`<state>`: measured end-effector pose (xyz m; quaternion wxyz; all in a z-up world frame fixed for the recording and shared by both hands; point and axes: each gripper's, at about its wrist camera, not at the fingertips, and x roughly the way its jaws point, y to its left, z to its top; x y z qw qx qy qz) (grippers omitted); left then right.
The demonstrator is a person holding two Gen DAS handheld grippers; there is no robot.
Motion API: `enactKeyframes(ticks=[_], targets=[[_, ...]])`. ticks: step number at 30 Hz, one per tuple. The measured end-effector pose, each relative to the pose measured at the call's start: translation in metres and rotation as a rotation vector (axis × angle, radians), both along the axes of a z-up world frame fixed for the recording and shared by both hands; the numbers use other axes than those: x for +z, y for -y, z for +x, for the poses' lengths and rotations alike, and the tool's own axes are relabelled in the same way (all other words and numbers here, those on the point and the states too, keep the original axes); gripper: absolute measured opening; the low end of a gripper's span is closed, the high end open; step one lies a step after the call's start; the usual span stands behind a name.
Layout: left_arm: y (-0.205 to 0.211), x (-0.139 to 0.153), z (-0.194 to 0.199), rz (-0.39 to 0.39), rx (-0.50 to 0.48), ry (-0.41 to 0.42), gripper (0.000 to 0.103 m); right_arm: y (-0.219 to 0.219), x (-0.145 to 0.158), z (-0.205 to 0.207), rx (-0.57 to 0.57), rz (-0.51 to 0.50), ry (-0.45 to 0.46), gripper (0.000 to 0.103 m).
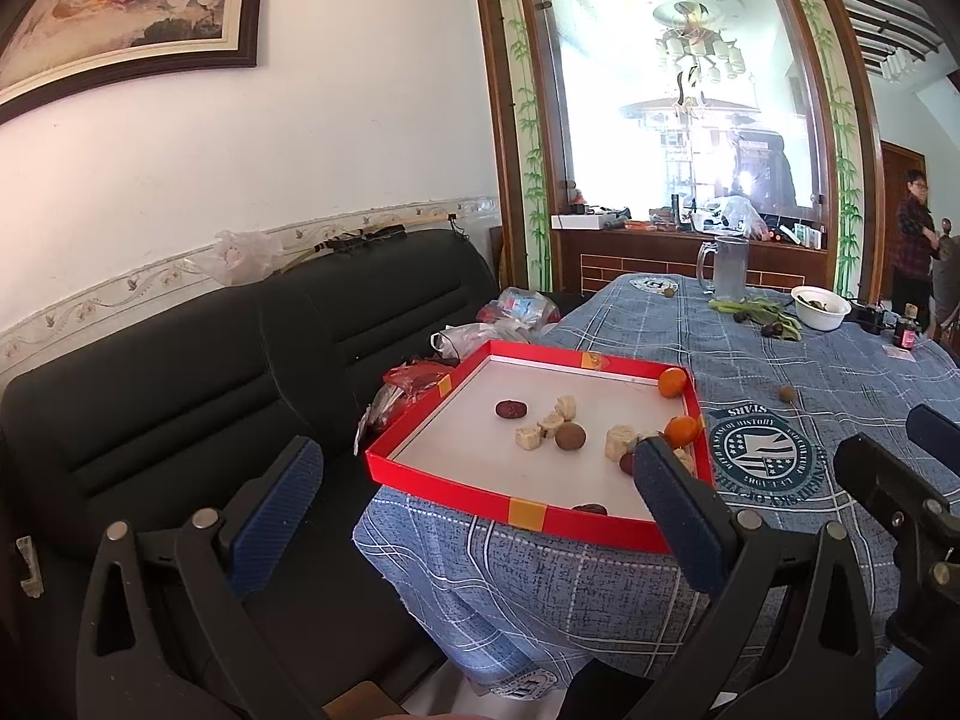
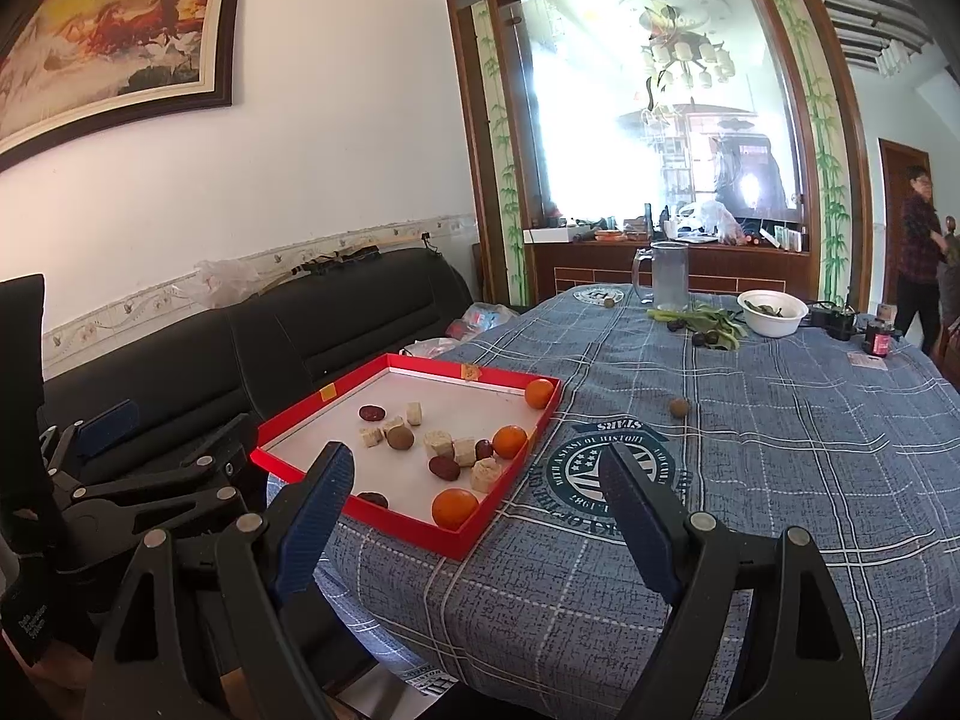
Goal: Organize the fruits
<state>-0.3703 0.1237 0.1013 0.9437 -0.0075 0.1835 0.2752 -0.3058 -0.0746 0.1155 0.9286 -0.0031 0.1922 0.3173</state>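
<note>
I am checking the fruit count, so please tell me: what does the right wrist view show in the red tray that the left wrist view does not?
Only the right wrist view shows the third orange at the tray's near corner; in the left wrist view the left gripper's finger covers that area, and only two oranges show, one at the far corner. Only the left wrist view shows the plastic bags beside the tray on the sofa. Both show the red tray, the pale chunks, dark fruits, and both grippers open.
</note>
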Motion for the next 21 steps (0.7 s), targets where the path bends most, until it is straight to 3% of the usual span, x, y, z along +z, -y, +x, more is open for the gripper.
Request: enactKeyframes(ticks=[21], targets=[[-0.0014,-0.0024,0.0029,-0.025,-0.015,-0.018,0.103,0.0031,-0.0016,0.0028,0.004,0.0,-0.018,0.084]])
